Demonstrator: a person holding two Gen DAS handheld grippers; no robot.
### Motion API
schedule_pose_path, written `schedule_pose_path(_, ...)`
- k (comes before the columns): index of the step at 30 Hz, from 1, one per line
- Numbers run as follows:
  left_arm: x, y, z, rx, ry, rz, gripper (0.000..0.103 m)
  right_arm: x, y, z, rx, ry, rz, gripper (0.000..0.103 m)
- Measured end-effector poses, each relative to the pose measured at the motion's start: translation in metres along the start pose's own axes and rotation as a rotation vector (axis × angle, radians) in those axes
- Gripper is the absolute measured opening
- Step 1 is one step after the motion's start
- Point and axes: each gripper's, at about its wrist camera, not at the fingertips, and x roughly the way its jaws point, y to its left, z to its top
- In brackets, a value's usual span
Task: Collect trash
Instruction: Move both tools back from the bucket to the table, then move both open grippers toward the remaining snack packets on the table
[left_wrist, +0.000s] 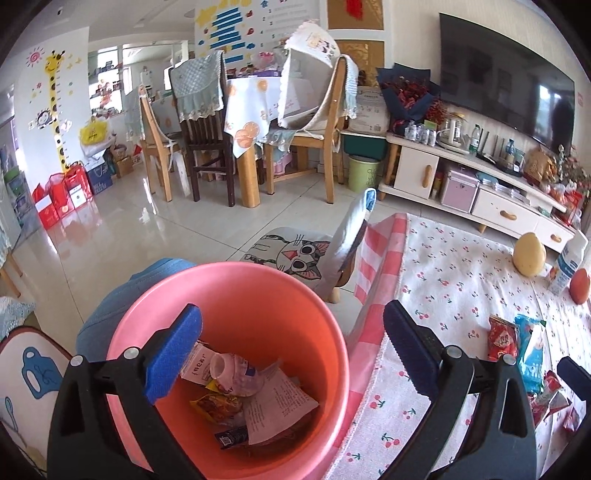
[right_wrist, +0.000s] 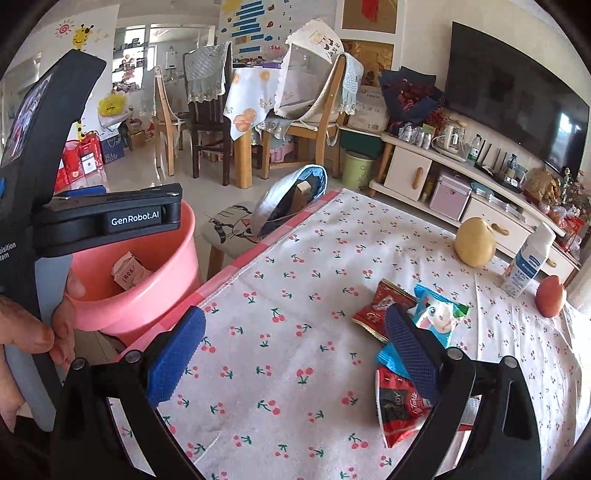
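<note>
Roughly four wrappers (right_wrist: 384, 308), one bucket (right_wrist: 155, 291)

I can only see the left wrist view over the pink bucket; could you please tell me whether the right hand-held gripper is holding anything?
Observer: No. The right hand-held gripper is open and empty above the cherry tablecloth.
Operator: Thank you. Which wrapper is closest to it?
Observer: A black and red wrapper, lying flat right beside one of its fingers.
</note>
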Motion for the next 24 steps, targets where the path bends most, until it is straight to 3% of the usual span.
schedule_pose_path(24,-0.029,-0.081,-0.021,0.203,-0.051,-0.068,0.099,-0.05,-0.054,-0.05,0.019,-0.024,-0.129,0.097)
